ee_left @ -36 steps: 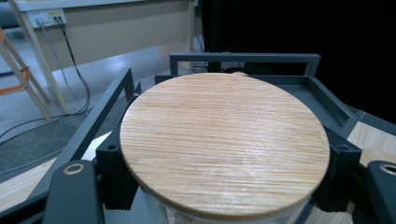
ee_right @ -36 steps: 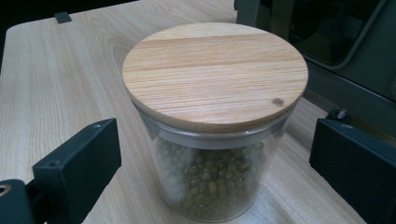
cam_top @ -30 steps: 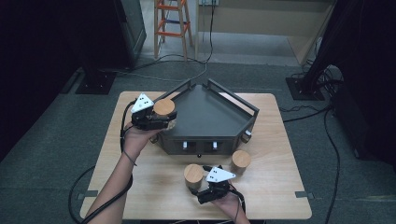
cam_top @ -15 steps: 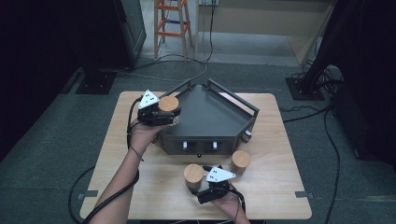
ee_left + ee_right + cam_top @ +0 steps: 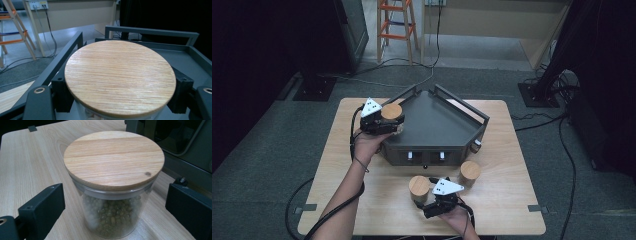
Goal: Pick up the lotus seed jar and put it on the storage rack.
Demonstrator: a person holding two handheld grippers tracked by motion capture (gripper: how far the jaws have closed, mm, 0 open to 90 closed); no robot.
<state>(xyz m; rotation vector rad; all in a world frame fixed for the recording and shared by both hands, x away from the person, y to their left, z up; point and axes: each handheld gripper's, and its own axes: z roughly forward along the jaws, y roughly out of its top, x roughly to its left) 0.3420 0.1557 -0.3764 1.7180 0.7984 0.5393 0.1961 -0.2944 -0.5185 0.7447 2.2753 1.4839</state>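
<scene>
Since a second ago, the left tool [image 5: 388, 121] has carried its jar [image 5: 392, 112] a little farther inward over the dark tray's left rail; the right tool and the two jars on the worktop have stayed where they were.

The wooden worktop [image 5: 347, 165] carries a dark five-sided tray unit [image 5: 439, 125] with raised rails [image 5: 62, 56] along its edges and two small light patches on its front face. A cable runs off from the back of the unit toward the floor, where an orange ladder [image 5: 394, 22] stands well behind the worktop.

The left tool is closed on the jar with a round wooden lid [image 5: 120, 77]; in the left gripper view the black jaws press against the jar from both sides just under the lid, and the jar sits over the tray's left corner. Whether its base touches the tray floor cannot be told.

In front of the tray, a second jar [image 5: 419, 187] stands upright on the worktop, glass-walled, wooden-lidded [image 5: 113, 157] and holding green beans [image 5: 110, 217]. The right tool [image 5: 432, 202] is open, with its jaws spread clear of the glass on either side of this jar. A third lidded jar [image 5: 470, 173] stands just to the right, near the tray's front corner.
</scene>
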